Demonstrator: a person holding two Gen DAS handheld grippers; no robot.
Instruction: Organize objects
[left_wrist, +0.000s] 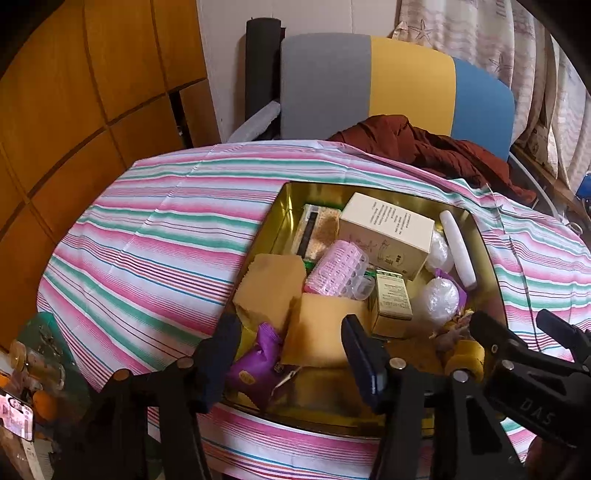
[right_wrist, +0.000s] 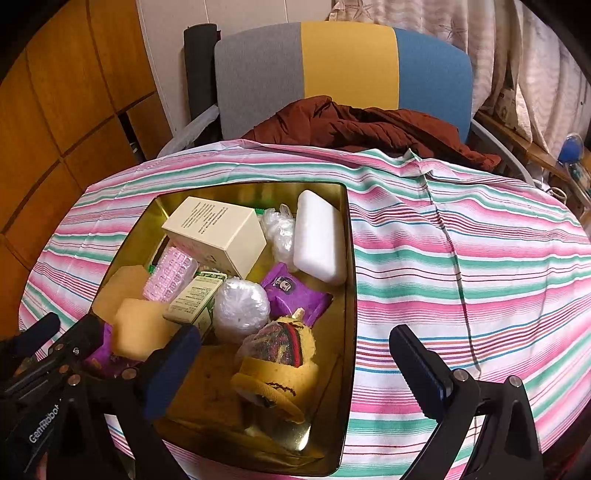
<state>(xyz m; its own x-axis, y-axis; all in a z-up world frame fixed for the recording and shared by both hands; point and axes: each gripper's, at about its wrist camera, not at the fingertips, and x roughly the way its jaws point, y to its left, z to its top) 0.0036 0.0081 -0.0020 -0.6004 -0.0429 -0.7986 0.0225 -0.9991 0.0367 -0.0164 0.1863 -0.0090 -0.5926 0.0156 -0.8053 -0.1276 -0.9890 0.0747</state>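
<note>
A gold metal tin (left_wrist: 280, 206) (right_wrist: 347, 280) sits on the striped tablecloth, full of small items. Inside are a cream box (left_wrist: 388, 234) (right_wrist: 218, 232), a pink pill case (left_wrist: 336, 267) (right_wrist: 170, 275), yellow sponges (left_wrist: 321, 332) (right_wrist: 142, 328), a small green-and-cream box (left_wrist: 391, 302) (right_wrist: 194, 299), a purple packet (left_wrist: 255, 365) (right_wrist: 295, 295), a white case (left_wrist: 460, 249) (right_wrist: 319, 236), a wrapped white ball (left_wrist: 436, 301) (right_wrist: 242, 310) and a yellow plush item (right_wrist: 280, 365). My left gripper (left_wrist: 291, 354) is open over the tin's near left part. My right gripper (right_wrist: 295, 369) is open over the tin's near right edge; it also shows in the left wrist view (left_wrist: 517, 332).
The striped tablecloth (left_wrist: 155, 240) (right_wrist: 461, 258) covers a round table. A grey, yellow and blue chair (left_wrist: 399, 81) (right_wrist: 343, 70) with a brown jacket (left_wrist: 424, 147) (right_wrist: 369, 125) stands behind. Wooden cabinets (left_wrist: 74, 92) are at left. Clutter (left_wrist: 33, 373) sits at the near left.
</note>
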